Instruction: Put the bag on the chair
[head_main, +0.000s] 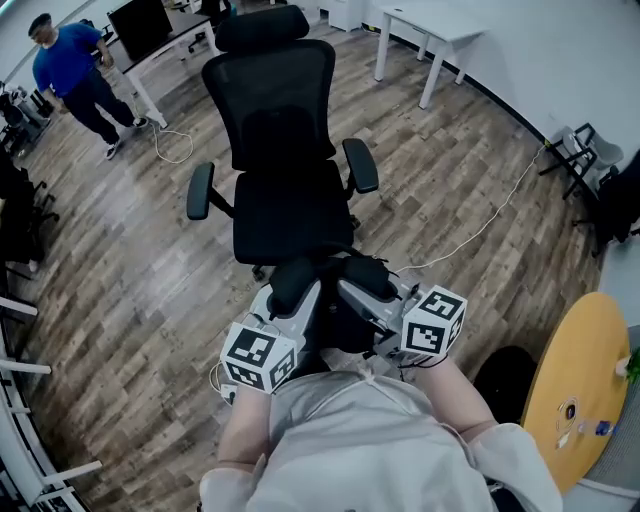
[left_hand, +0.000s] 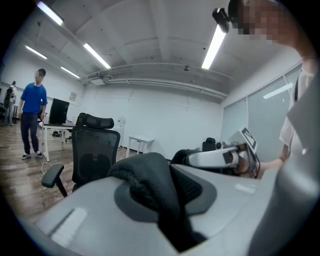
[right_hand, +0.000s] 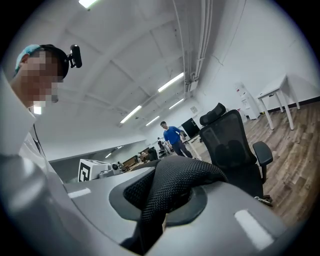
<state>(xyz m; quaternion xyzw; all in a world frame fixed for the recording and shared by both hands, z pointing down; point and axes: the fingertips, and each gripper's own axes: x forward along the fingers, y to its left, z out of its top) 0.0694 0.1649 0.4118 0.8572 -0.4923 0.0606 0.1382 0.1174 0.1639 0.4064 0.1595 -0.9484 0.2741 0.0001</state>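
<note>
A black office chair (head_main: 285, 150) with mesh back and armrests stands right in front of me, its seat (head_main: 290, 215) bare. The black bag (head_main: 340, 305) hangs between my two grippers, just short of the seat's front edge. My left gripper (head_main: 297, 288) is shut on a black mesh strap (left_hand: 150, 185) of the bag. My right gripper (head_main: 362, 285) is shut on another mesh strap (right_hand: 175, 187). The chair (left_hand: 95, 150) shows ahead and to the left in the left gripper view, and ahead to the right (right_hand: 232, 145) in the right gripper view. The bag's body is mostly hidden under the grippers.
A person in a blue shirt (head_main: 75, 80) stands at the far left beside a desk with a monitor (head_main: 140, 25). White tables (head_main: 420, 30) stand behind the chair. A white cable (head_main: 480, 230) runs across the wood floor. A round yellow table (head_main: 580, 390) is at my right.
</note>
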